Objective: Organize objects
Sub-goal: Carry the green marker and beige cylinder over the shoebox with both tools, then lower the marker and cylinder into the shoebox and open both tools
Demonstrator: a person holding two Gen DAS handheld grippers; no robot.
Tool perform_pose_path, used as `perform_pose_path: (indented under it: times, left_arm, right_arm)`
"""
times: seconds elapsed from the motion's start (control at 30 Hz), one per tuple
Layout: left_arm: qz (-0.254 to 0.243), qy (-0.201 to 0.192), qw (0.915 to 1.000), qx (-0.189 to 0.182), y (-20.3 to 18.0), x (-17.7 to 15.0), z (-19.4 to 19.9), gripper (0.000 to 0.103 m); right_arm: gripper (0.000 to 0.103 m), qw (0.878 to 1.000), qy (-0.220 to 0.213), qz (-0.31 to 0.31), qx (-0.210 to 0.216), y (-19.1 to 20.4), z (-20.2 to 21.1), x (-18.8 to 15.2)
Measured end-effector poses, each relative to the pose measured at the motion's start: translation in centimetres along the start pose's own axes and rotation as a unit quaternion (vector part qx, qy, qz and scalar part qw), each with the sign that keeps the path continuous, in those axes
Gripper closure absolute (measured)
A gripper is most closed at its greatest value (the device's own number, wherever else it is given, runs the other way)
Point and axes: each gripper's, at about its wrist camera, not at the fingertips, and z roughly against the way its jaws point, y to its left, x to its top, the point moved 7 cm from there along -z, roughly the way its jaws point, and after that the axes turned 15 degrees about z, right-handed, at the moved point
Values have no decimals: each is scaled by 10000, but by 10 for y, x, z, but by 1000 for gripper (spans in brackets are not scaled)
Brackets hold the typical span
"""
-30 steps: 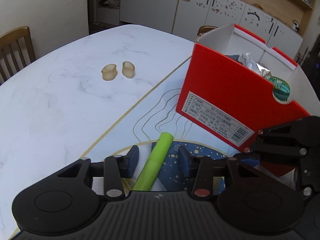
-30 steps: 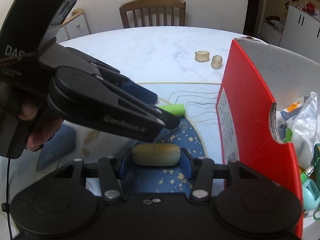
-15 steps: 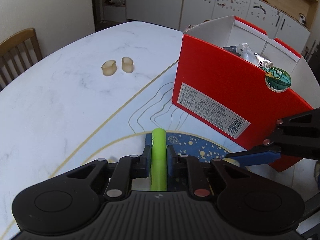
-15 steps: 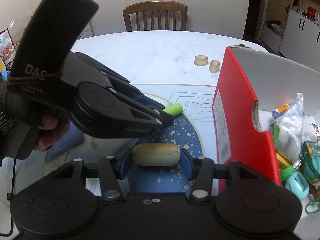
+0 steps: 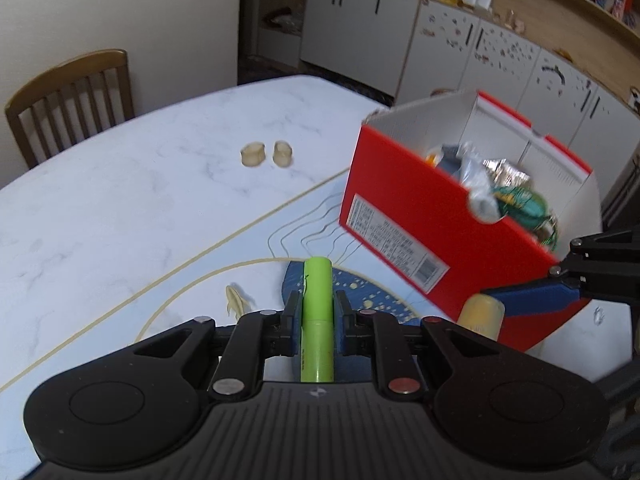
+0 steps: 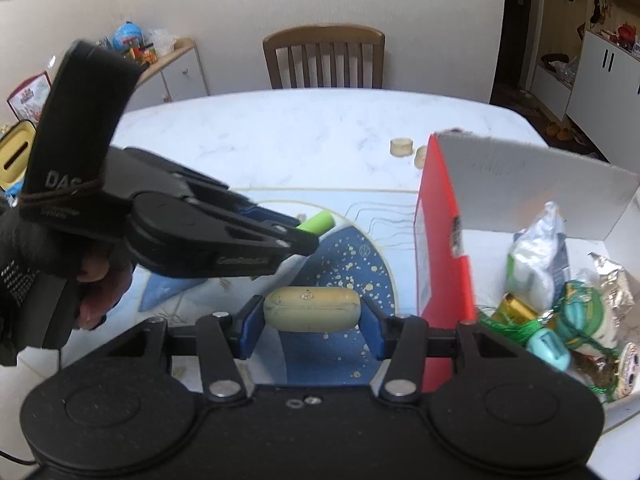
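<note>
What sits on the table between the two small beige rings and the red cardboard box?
Nothing: bare marble table separates the beige rings from the red cardboard box, seen in the left wrist view.

Two wrist fisheyes angled down, close, both showing red box (image 5: 404, 216) (image 6: 440, 240)

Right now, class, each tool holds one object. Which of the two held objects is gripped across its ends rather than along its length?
The beige oval case in the right tool. The green tube in the left tool points forward instead.
</note>
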Motion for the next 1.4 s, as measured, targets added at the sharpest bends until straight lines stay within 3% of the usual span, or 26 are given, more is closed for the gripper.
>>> perform_pose_path:
  times: [0.33, 0.67, 1.07, 1.4]
  left_arm:
    - [212, -552, 9982, 84, -40, 14, 56, 87]
    - [333, -768, 9964, 119, -100, 30, 75, 87]
    - [379, -459, 9982, 115, -168, 30, 31, 87]
    - [341, -140, 9992, 163, -202, 31, -14, 87]
  right_arm:
    - [54, 9983, -576, -108, -77, -29, 45, 13]
    - [54, 9950, -969, -85, -222, -86, 86, 12]
    - [53, 9946, -862, -86, -577, -175, 104, -18]
    - [53, 9946, -729, -132, -732, -236, 100, -41]
